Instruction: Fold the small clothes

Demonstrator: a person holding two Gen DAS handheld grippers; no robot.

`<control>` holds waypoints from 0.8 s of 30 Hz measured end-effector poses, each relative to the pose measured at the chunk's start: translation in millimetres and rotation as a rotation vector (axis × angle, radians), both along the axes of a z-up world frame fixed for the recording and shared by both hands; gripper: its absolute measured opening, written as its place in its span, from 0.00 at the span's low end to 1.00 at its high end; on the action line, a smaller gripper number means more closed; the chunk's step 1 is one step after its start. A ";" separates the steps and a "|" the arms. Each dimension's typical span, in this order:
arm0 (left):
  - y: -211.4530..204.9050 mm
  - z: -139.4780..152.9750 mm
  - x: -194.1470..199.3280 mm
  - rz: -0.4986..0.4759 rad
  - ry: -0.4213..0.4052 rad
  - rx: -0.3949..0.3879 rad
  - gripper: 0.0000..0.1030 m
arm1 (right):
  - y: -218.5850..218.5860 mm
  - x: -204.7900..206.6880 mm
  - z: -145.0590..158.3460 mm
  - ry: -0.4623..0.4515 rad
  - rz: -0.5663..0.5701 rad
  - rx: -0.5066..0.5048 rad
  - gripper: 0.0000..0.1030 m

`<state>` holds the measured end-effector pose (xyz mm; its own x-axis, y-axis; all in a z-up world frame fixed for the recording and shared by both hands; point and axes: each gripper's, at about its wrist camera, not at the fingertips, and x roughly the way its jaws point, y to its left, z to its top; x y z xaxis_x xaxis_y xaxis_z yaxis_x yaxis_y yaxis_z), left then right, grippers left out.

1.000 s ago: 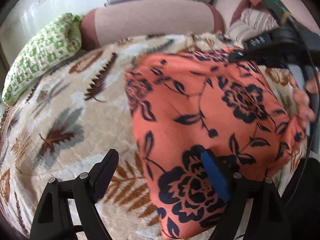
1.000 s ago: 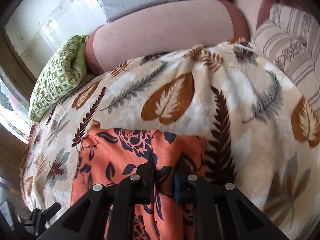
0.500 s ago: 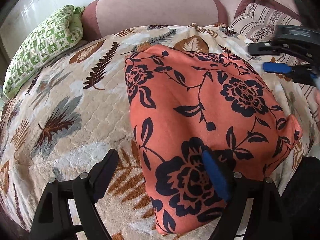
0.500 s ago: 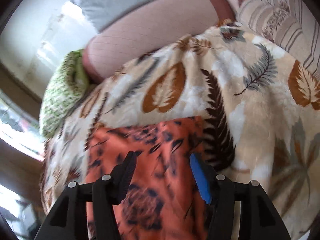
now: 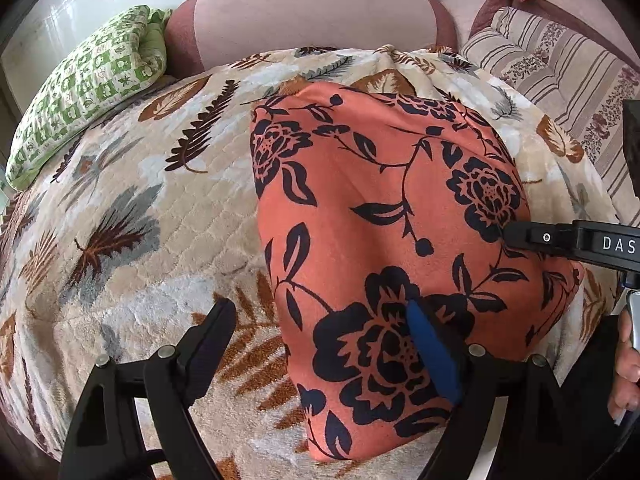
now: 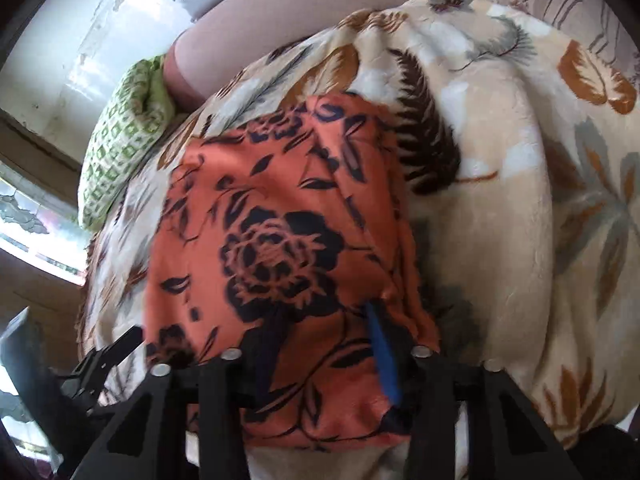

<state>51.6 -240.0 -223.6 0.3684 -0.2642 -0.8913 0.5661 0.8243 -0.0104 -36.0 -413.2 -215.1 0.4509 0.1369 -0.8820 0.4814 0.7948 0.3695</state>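
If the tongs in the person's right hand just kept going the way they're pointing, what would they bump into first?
Most likely the orange flowered cloth. The right tongs point steeply down at its near part, fingers apart, with the cloth filling the space ahead of them. The leaf-patterned blanket lies underneath. How close the tips are is unclear.

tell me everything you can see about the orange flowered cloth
The orange flowered cloth is a soft, thin-looking garment printed with large black roses, leaves and stems. It lies folded into a rough rectangle, slightly rumpled, on the leaf-patterned blanket. The open left gripper straddles its near left edge. The right gripper, jaws just closing, is low over its near right part; whether its pads press the fabric is unclear.
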 end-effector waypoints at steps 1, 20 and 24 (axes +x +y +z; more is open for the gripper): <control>-0.3 -0.4 0.2 0.000 -0.001 0.002 0.85 | 1.2 1.6 0.9 0.009 0.011 -0.009 0.43; 28.8 28.7 8.1 0.084 -0.039 0.008 0.95 | 0.0 -16.0 25.3 -0.086 0.000 0.046 0.44; 54.1 37.9 25.9 0.180 -0.020 -0.040 0.95 | 2.7 -24.9 46.3 -0.129 0.017 0.067 0.44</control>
